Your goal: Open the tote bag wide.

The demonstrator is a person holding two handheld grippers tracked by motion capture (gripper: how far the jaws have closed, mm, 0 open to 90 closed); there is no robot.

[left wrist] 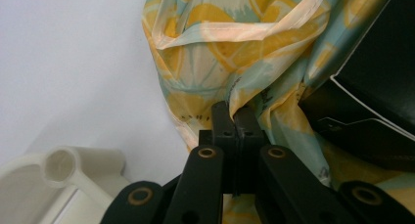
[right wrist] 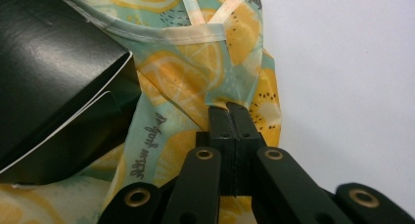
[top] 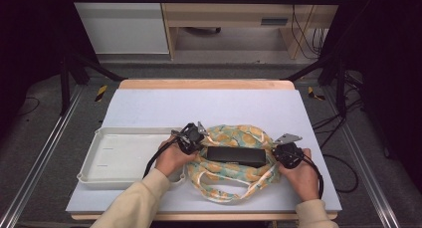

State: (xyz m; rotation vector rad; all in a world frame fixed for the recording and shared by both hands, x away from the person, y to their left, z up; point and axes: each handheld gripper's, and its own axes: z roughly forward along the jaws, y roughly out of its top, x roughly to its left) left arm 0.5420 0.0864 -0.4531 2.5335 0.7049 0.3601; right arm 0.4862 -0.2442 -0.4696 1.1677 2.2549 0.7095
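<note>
The lemon-print bag (top: 234, 161) lies between the two tools: the left hand-held gripper (left wrist: 236, 114) is closed tight on its fabric edge, the right hand-held gripper (right wrist: 230, 111) likewise pinches the opposite edge. A black box (top: 236, 156) rests on the bag between them.

Carrying, on the table (top: 164, 106) with its pale grey top: a white tray (top: 119, 156) lying left, a lemon-print fabric bag (top: 234, 163) lying just beside it.
</note>
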